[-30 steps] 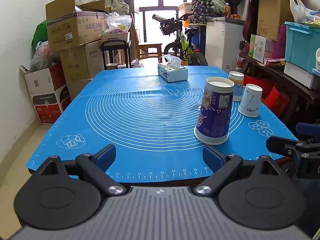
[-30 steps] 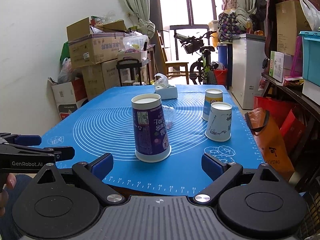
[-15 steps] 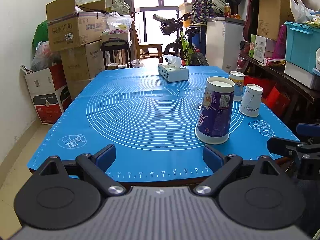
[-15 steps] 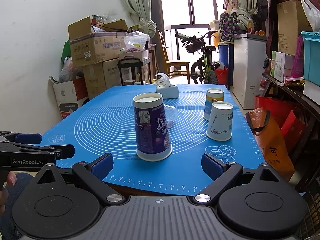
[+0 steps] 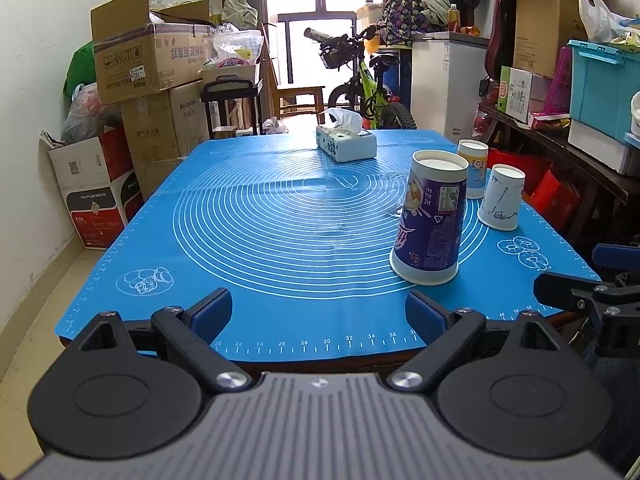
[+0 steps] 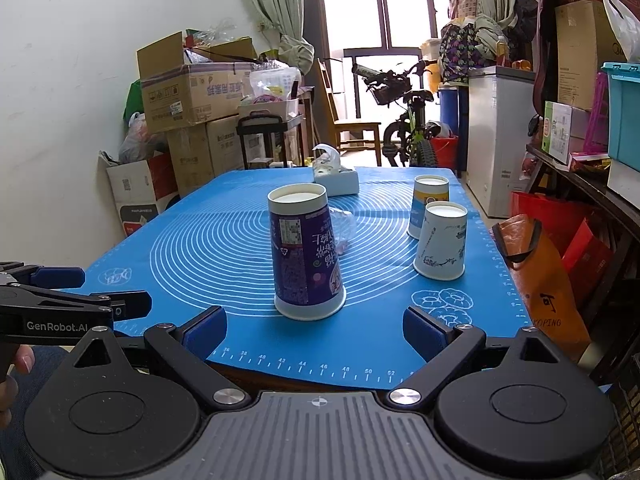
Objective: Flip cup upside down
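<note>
My left gripper [image 5: 319,309] hangs by the near edge of the counter [image 5: 248,216], jaws wide and holding nothing. My right gripper [image 6: 315,326] is the same, jaws wide, with the purple cup [image 6: 304,256] just ahead. That cup already stands mouth down near the near edge. I should back away slowly and not bump it.
</note>
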The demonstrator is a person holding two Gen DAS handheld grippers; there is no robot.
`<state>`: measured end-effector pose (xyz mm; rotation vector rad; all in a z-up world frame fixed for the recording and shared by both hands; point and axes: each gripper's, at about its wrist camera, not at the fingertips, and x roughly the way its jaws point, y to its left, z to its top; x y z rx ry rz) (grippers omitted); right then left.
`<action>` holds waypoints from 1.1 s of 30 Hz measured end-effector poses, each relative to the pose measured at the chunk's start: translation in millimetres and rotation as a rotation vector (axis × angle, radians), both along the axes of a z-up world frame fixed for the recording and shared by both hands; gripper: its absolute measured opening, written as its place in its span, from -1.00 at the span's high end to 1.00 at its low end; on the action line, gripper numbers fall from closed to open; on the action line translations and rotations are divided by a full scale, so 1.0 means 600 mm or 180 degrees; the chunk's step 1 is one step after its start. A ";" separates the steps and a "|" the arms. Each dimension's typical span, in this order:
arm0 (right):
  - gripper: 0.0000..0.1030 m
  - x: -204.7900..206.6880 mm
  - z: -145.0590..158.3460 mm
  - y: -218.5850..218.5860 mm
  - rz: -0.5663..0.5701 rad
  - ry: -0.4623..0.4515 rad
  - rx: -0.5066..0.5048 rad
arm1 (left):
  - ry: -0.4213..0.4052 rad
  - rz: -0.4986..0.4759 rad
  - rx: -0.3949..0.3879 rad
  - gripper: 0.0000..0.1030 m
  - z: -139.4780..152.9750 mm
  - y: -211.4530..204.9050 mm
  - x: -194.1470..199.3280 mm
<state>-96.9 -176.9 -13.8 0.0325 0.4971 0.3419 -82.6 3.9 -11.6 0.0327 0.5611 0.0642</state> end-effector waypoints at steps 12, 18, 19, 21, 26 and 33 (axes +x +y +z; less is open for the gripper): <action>-0.84 -0.001 0.000 0.000 0.0002 0.0004 0.0002 | 0.0009 -0.0009 0.0008 -0.80 -0.002 -0.001 -0.002; -0.84 -0.003 0.001 0.000 0.0003 0.0005 0.0001 | 0.0006 -0.0018 0.0013 -0.80 -0.002 -0.002 -0.003; -0.84 -0.001 0.001 0.000 0.0002 0.0005 0.0000 | 0.0008 -0.0018 0.0014 -0.80 -0.003 -0.004 -0.004; -0.84 -0.002 0.001 0.000 0.0003 0.0005 0.0001 | 0.0012 -0.0026 0.0019 -0.80 -0.004 -0.006 -0.004; -0.84 -0.004 0.000 0.001 0.0008 0.0015 -0.0004 | 0.0023 -0.0043 0.0031 -0.80 -0.003 -0.009 -0.003; -0.84 -0.008 -0.006 0.005 0.0021 0.0025 -0.0012 | 0.0031 -0.0056 0.0042 -0.80 -0.003 -0.011 -0.002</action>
